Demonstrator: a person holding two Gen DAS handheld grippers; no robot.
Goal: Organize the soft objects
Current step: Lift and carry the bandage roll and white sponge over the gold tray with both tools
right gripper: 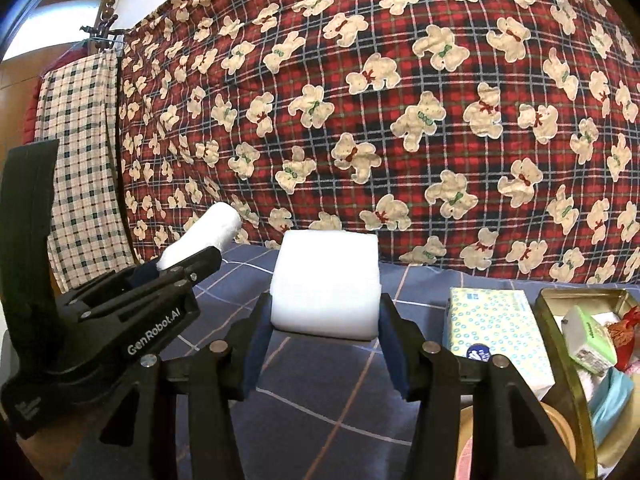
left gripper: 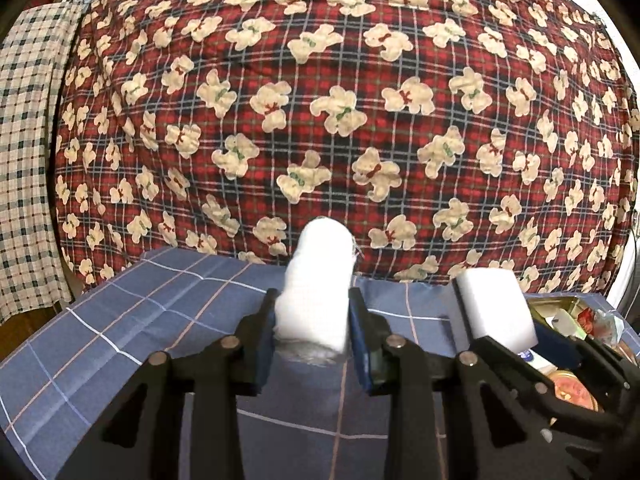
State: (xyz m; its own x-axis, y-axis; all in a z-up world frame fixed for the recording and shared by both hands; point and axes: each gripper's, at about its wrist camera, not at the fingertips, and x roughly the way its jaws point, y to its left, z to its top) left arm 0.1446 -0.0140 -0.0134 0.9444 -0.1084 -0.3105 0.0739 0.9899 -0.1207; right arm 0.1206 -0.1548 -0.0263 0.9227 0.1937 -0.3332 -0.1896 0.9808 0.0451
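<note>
Two hand-held grippers hover side by side above a blue checked cloth (right gripper: 320,408): the left gripper (left gripper: 312,320) clamps an upright white gauze roll (left gripper: 316,280), the right gripper (right gripper: 324,320) a white foam block (right gripper: 326,280). An open gold tin (right gripper: 560,320) lies to the right, nearer the right gripper, past a tissue pack (right gripper: 496,328).

Even indoor light, sharp centre, fisheye-bent vignetted edges.

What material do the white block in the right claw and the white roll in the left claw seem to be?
White block: probably foam sponge, with a matte, smooth face and soft rounded edges. White roll: seems to be gauze or cotton cloth, matte, with a faint woven texture and a loose thread near the top.
</note>
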